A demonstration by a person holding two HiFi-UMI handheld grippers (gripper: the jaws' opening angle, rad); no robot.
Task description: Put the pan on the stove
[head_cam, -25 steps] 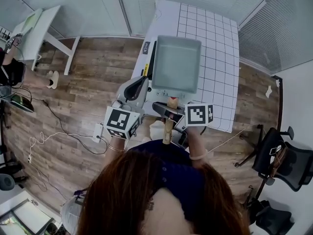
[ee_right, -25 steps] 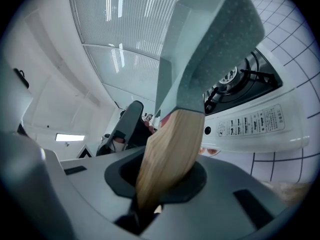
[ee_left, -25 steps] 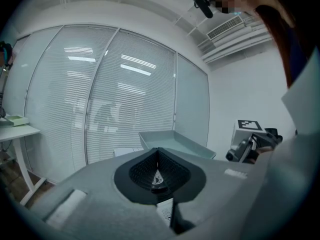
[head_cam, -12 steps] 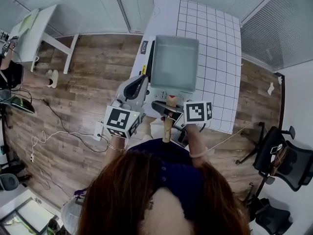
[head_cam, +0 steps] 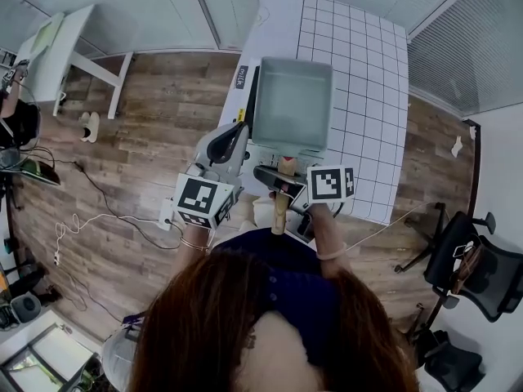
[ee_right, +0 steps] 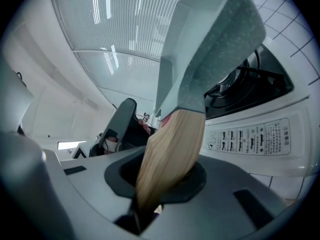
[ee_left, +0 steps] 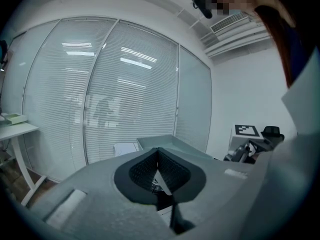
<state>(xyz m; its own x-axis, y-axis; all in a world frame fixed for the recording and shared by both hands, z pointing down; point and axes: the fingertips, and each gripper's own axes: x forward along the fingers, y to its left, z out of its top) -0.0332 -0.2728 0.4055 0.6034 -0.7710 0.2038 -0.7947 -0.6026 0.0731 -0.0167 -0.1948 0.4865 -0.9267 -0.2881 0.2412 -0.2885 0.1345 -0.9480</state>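
Right gripper (head_cam: pixel 279 182) points near level, pinching the wooden handle (head_cam: pixel 279 212) of the pan (head_cam: pixel 292 104). Pan is square, grey-green, speckled and empty. It hangs over the stove (ee_right: pixel 255 134) at the left edge of the table (head_cam: pixel 368 96), toward the near end; contact with burner unclear. Left gripper (head_cam: pixel 231 141) is just left of the pan, jaws pressed together on nothing. Gridded top lies open toward right and far edges.

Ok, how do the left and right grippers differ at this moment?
The left gripper has its jaws shut together on nothing; the right gripper is clamped on the wooden handle of the pan. In the head view the left gripper sits off the pan's near left corner, while the right gripper is lined up behind the handle. Both point forward toward the pan.
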